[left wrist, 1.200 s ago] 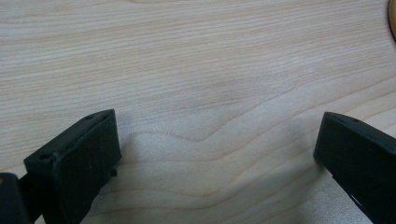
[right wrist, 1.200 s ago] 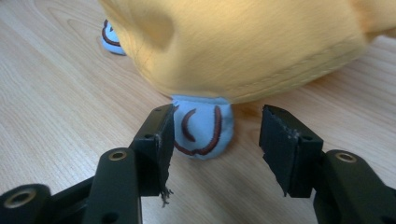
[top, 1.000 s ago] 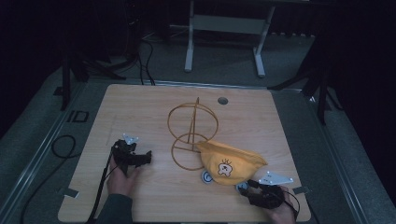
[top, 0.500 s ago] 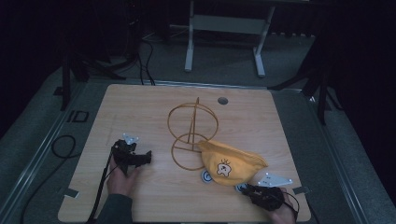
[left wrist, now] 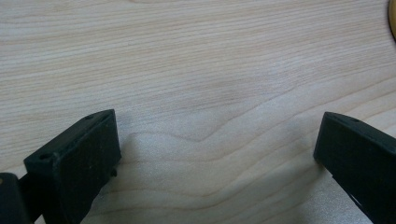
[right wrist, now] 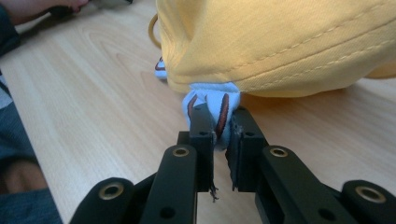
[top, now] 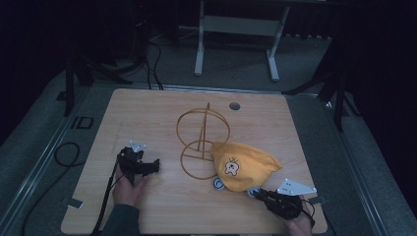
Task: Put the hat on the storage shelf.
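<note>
We are pinching the yellow cap's white tab in the right gripper, its fingers just closing, to lift it; the left gripper is resting wide open, empty, on the worktop.

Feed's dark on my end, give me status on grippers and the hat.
Right gripper just closed, pinching the white tab under the yellow hat. Left gripper open, idle on table. Hat leans against wire stand.

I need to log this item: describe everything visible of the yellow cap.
The yellow cap is soft stitched cloth with a small cartoon patch on its front. It lies slumped on the wooden table, leaning against a gold wire stand. A white flap at its lower edge is pinched by the right hand-held gripper, whose jaws have just closed.
</note>
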`<state>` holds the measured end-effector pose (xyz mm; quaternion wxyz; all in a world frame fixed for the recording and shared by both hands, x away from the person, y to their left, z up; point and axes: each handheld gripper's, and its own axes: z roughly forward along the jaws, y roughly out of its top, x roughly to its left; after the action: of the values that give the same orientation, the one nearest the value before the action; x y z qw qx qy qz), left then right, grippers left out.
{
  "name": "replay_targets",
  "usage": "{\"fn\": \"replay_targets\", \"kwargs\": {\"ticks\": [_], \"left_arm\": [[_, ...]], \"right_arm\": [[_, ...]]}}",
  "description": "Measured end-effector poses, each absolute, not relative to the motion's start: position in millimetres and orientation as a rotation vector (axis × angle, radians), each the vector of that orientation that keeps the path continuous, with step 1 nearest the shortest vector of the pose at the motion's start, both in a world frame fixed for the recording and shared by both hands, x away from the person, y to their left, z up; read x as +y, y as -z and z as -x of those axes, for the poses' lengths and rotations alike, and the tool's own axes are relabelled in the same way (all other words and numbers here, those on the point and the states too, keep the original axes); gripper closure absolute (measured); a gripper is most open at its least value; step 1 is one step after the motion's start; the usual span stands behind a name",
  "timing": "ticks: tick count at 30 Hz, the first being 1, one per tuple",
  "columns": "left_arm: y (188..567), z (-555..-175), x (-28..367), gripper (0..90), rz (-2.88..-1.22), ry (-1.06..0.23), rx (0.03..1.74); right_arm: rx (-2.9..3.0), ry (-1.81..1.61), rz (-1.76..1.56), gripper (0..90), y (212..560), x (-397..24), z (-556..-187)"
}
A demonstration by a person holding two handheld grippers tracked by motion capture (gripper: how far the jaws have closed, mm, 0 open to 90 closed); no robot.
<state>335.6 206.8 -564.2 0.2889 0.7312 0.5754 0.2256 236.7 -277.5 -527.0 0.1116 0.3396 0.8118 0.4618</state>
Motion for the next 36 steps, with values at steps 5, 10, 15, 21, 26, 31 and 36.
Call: {"fn": "replay_targets", "kwargs": {"ticks": [5, 10, 15, 21, 26, 31, 36], "left_arm": [[564, -336, 207, 0.4, -1.952, -0.602, 1.536], [564, -336, 207, 0.4, -1.953, -0.602, 1.536], [564, -336, 207, 0.3, -1.952, -0.603, 1.536], [564, -336, 207, 0.4, -1.953, -0.602, 1.536], [564, -336, 207, 0.4, -1.951, -0.603, 1.536], [564, -336, 207, 0.4, -1.946, -0.603, 1.537], [564, -336, 207, 0.4, -1.945, -0.603, 1.537]], "right_arm": [[2.351, -1.381, -0.987, 81.9, 520, -281, -241], [2.332, -1.395, -0.968, 82.0, 511, -281, -245], [2.308, -1.413, -0.956, 82.0, 501, -283, -249], [2.263, -1.443, -0.944, 82.3, 484, -289, -254], [2.219, -1.479, -0.919, 82.4, 465, -294, -257], [2.204, -1.502, -0.907, 82.5, 456, -296, -258], [2.191, -1.542, -0.890, 82.5, 446, -297, -257]]}}
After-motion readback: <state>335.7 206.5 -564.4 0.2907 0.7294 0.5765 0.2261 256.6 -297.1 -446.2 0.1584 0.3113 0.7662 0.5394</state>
